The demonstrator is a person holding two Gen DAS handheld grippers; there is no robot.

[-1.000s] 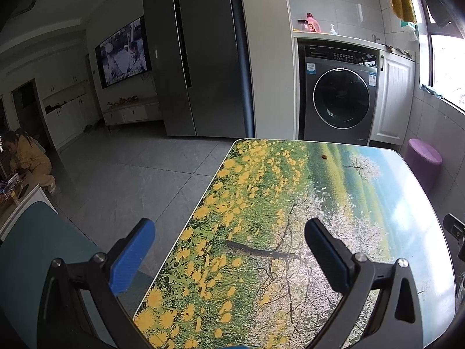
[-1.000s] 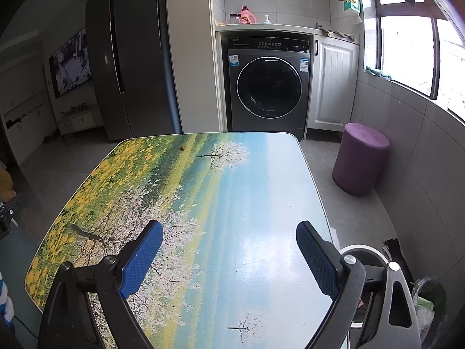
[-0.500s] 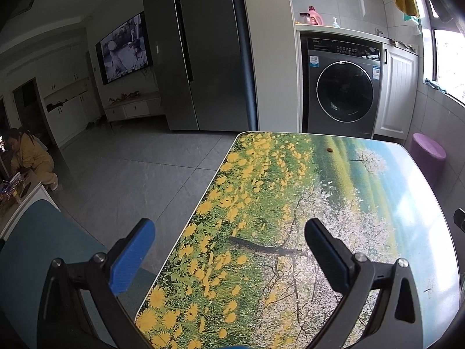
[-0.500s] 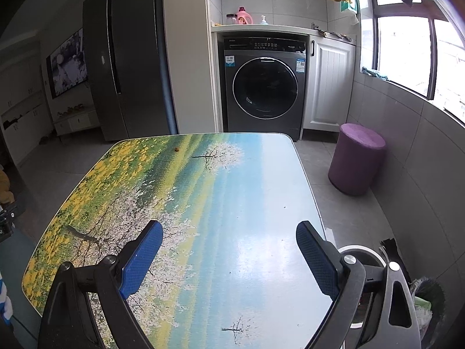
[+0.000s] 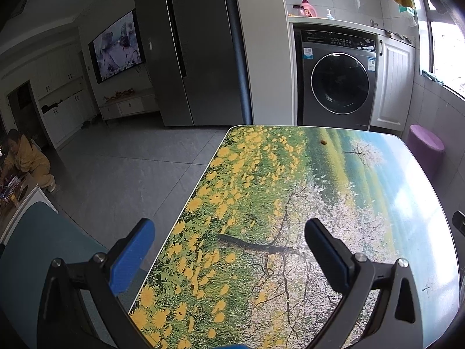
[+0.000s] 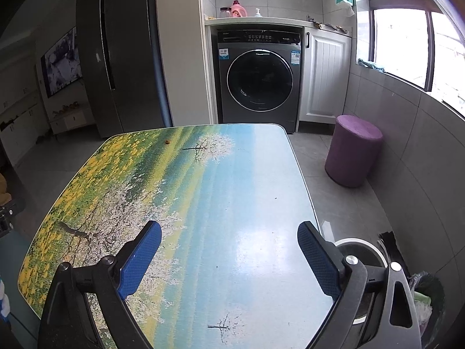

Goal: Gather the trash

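- The left gripper (image 5: 229, 240) and right gripper (image 6: 229, 244) are hovering over the near edge of the flower-printed tabletop (image 6: 232, 203), both sets of fingers spread wide and gripping nothing.
- A small brown scrap (image 5: 323, 142), apparently the trash being collected, is lying alone near the far edge of the tabletop, toward its far left corner, well apart from both grippers.
- The wide-open stance appears to be readying a pinch on the crumb-sized piece.
- Nothing is standing between the grippers and the scrap, leaving an unobstructed reach across the surface.
- A white-rimmed bin (image 6: 363, 250) is sitting on the floor just beside the near right corner, beside a lined waste basket (image 6: 427, 299), likely the drop point.
- A purple stool (image 6: 353, 151) is standing off the right edge, clear of the reach.
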